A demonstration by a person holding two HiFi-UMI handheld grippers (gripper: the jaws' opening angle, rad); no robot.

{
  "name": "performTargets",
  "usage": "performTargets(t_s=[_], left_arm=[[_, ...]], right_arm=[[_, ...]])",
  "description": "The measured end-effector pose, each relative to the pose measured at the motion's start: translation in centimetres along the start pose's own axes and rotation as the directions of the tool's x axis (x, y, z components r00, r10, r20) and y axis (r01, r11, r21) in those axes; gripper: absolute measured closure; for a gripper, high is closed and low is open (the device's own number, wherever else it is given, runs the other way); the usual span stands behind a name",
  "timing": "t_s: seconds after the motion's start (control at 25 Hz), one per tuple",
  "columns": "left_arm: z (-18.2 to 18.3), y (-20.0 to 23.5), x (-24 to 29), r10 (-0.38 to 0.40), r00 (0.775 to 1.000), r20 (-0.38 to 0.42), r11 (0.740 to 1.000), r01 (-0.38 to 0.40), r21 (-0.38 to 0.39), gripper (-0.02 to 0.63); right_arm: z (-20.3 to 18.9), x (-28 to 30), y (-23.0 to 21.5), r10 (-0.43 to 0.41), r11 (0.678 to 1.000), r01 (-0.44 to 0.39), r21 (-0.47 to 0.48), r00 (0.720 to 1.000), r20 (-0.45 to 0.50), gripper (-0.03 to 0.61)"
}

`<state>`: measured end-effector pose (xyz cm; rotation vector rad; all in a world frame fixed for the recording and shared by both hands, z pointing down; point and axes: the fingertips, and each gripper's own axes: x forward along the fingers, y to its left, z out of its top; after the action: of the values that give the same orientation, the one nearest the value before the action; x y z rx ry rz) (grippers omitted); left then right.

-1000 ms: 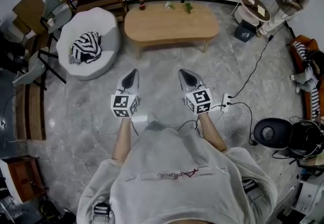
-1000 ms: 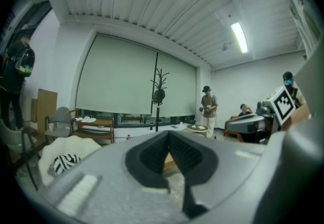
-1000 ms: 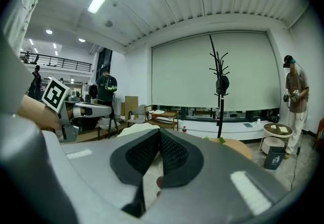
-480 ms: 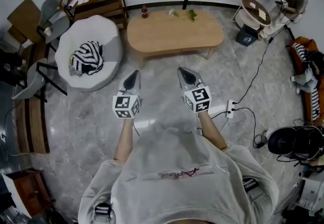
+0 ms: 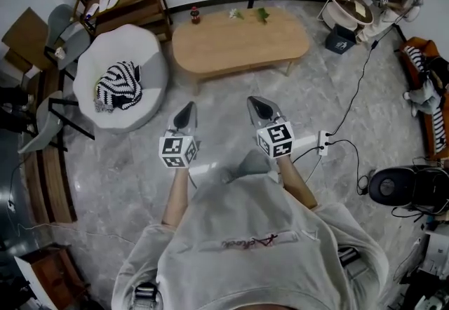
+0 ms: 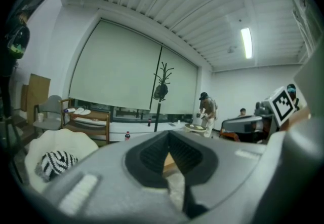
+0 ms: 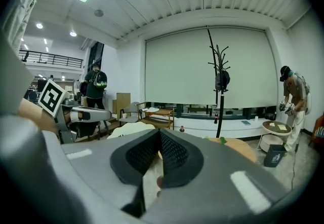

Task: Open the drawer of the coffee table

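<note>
On coffee table point(image 5: 238, 38), drawer indistinct; left gripper point(image 5: 186, 108), right gripper point(image 5: 253, 101) jaws closed, empty.

matt wood coffee table point(image 5: 238, 43), glossy marbled floor point(image 5: 116, 165).

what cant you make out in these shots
- Coffee table drawer: head view looks down on the top; its front is too small to show a drawer or handle.
- Both gripper views: shut jaws cover most of the table.
- Small items on its far edge: too small to name.

No lettering can be read; the reddish script point(image 5: 247, 240) on the person's sweatshirt point(image 5: 280, 210) is too blurred.
</note>
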<state>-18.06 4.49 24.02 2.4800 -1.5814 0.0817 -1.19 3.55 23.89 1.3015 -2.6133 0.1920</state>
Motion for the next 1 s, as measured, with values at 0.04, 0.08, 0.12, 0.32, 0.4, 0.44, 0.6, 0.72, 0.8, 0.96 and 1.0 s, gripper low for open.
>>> performTargets(t_s=[0.04, 0.08, 0.12, 0.32, 0.4, 0.44, 0.6, 0.72, 0.8, 0.96, 1.0], left_arm=[[-0.1, 0.1, 0.2, -0.002, 1.000, -0.003, 1.000, 0.002, 0.000, 0.611], [-0.2, 0.1, 0.5, -0.004, 1.000, -0.005, 1.000, 0.004, 0.001, 0.611], [-0.2, 0.1, 0.8, -0.006, 1.000, -0.008, 1.000, 0.007, 0.001, 0.611], [-0.5, -0.2, 2.4, -0.007, 1.000, -0.026, 1.000, 0.007, 0.000, 0.611], [-0.6, -0.2, 3.2, -0.005, 1.000, -0.031, 1.000, 0.005, 0.002, 0.611], [-0.6, -0.1, 3.7, -0.003, 0.999, -0.033, 1.000, 0.003, 0.004, 0.611], [-0.3, 0.3, 6.3, 0.002, 0.999, -0.037, 1.000, -0.002, 0.010, 0.611], [0.1, 0.8, 8.7, 0.008, 0.999, -0.045, 1.000, -0.007, 0.010, 0.611], [0.4, 1.0, 10.7, 0.013, 0.999, -0.048, 1.000, -0.012, 0.012, 0.611], [1.4, 1.2, 15.3, 0.030, 0.998, -0.053, 0.999, -0.029, 0.020, 0.611], [1.8, 1.2, 16.5, 0.035, 0.998, -0.053, 0.999, -0.034, 0.021, 0.611]], right_arm=[[-0.2, 0.1, -0.1, -0.001, 1.000, 0.001, 0.003, 1.000, -0.003, 0.574], [-0.3, 0.2, -0.3, -0.002, 1.000, 0.002, 0.006, 1.000, -0.005, 0.574], [-0.4, 0.3, -0.6, -0.003, 1.000, 0.003, 0.009, 1.000, -0.008, 0.574], [-0.7, 1.0, -2.2, -0.002, 1.000, 0.003, 0.022, 1.000, -0.013, 0.574], [-0.7, 1.6, -2.9, 0.003, 1.000, -0.003, 0.024, 1.000, -0.010, 0.574], [-0.7, 2.0, -3.3, 0.007, 1.000, -0.007, 0.025, 1.000, -0.009, 0.574], [-0.5, 3.9, -5.3, 0.018, 0.999, -0.018, 0.030, 1.000, -0.006, 0.574], [-0.1, 5.5, -7.1, 0.026, 0.999, -0.026, 0.032, 1.000, -0.007, 0.574], [0.0, 6.6, -8.8, 0.030, 0.999, -0.030, 0.033, 1.000, -0.008, 0.574], [0.6, 8.9, -13.0, 0.038, 0.998, -0.037, 0.041, 0.999, -0.007, 0.574], [0.9, 9.5, -14.1, 0.041, 0.998, -0.041, 0.043, 0.999, -0.006, 0.574]])
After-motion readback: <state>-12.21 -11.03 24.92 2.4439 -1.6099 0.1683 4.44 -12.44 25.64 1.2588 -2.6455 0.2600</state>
